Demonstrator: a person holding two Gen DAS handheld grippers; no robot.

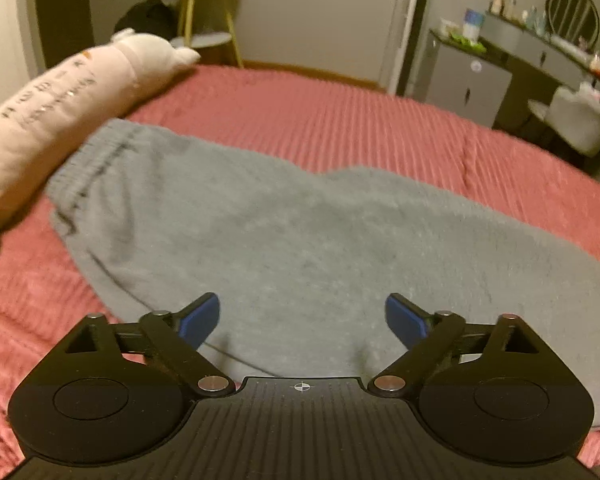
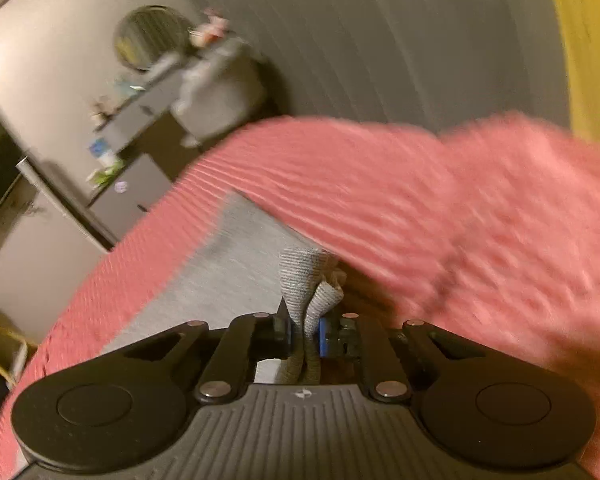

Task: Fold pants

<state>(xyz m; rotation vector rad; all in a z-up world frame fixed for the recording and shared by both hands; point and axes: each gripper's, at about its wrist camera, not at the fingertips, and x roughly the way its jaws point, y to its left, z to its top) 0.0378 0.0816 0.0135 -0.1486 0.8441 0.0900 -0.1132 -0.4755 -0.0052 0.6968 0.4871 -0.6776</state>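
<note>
Bed surface: a pink ribbed bedspread (image 1: 340,120) covers the bed; bare spread shows beyond the left fingers and to both sides of them.
Pants, position: the grey fleece sweatpants (image 1: 280,232) lie flat on the bedspread directly ahead of and beneath the left gripper (image 1: 302,320), running from upper left to lower right.
Pants, edges: the elastic waistband (image 1: 88,172) is the far-left edge, ahead and left of the left fingers; the long far edge runs diagonally across the spread; the near-left edge passes just beside the left finger.
Obstruction, left: a long cream plush pillow with printed lettering (image 1: 60,100) lies on the bed left of the waistband, just beside it; contact cannot be judged.
Bed edges: the far edge of the bed meets the floor and wall ahead of the left fingers; to the right a grey dresser with small items on top (image 1: 480,76) stands off the bed, well apart from the pants.
Left fingers: the blue pads (image 1: 202,320) stand spread wide, nothing between them, held above the grey fabric with no visible contact.
Right fingers: the right gripper (image 2: 305,332) is clamped almost fully together on a bunched fold of the grey knit fabric (image 2: 304,280), which rises ahead of the pads.
Right view, surroundings: blurred; grey pants cloth lies left of the fingers, pink bedspread ahead and right.
</note>
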